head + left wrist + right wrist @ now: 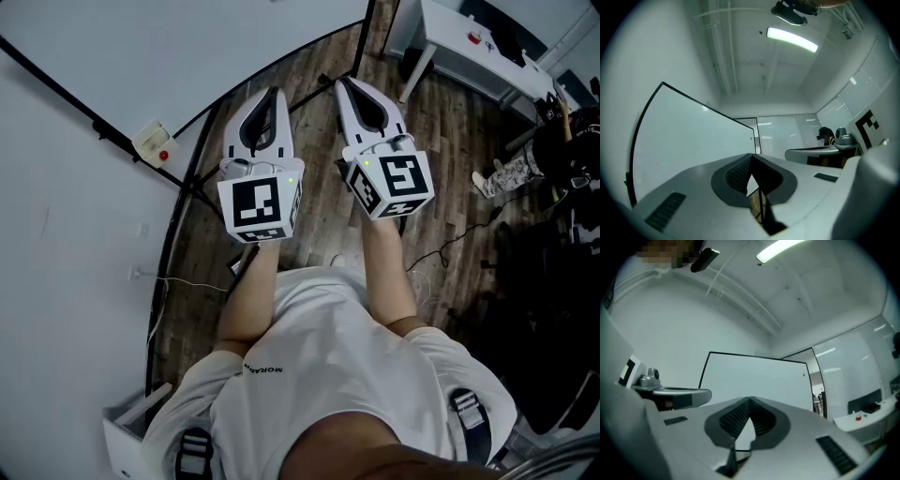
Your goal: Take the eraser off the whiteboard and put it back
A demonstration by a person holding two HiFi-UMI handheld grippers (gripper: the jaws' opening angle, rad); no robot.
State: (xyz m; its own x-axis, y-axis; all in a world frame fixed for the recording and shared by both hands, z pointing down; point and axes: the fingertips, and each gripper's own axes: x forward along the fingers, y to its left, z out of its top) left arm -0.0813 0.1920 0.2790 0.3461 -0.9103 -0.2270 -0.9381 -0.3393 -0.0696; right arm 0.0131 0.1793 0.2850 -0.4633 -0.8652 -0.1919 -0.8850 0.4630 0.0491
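Left of my left gripper [273,96], at the black-framed edge of the whiteboard [187,56], clung the pale, red-spotted eraser [153,141], farther from my right gripper [346,86]; both pairs of jaws were pressed together on nothing, tips aimed past it, its long axis unreadable.

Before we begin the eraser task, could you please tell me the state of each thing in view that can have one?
left gripper: shut, nothing between the jaws.
right gripper: shut, nothing between the jaws.
whiteboard: upright, blank.
ceiling light: on.
white box with a red spot: on the whiteboard's black frame, clear of both grippers.
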